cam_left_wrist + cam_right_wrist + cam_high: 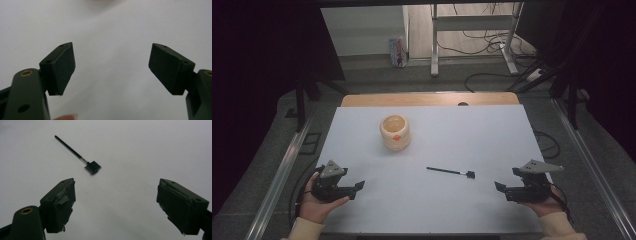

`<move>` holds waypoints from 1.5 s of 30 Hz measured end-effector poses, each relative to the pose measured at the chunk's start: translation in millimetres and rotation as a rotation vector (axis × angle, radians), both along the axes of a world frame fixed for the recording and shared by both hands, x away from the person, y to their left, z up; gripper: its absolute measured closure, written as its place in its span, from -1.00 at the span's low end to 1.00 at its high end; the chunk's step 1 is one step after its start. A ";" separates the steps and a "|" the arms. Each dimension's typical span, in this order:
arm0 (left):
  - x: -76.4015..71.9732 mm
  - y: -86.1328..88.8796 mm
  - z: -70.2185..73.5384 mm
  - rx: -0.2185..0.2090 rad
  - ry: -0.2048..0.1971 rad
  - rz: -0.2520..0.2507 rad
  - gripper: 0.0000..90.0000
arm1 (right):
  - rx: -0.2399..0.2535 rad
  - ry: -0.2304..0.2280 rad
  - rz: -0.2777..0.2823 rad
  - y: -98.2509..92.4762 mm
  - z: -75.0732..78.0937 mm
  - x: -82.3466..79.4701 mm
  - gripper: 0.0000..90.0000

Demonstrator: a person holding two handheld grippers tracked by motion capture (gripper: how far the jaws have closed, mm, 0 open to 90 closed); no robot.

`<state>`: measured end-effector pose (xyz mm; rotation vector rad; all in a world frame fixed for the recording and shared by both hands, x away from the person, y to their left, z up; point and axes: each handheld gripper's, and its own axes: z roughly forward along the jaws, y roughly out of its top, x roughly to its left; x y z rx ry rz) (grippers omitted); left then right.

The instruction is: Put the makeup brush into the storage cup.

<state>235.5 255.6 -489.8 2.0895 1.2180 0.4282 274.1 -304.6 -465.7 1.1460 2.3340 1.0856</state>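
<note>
A thin black brush (451, 172) with a small square head lies flat near the middle of the white table (427, 145); its head points right. In the right gripper view the brush (77, 155) lies ahead and to the left of the jaws. A cream, round pot (395, 132) with an orange mark stands upright farther back, left of centre. My left gripper (358, 186) rests at the front left, held in a hand, open with nothing between its jaws (112, 67). At the front right my right gripper (499, 186) is open and empty too (116, 202).
The table's wooden back edge (432, 99) shows beyond the white sheet. Metal rails (282, 170) run along both sides. Behind stand a desk frame (472, 30) and loose cables on the floor (492, 45).
</note>
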 end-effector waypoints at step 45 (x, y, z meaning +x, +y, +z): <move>3.2 -6.3 -3.9 0.016 0.025 -0.041 -0.51 | -0.106 0.019 0.175 55.7 21.1 25.5 -0.53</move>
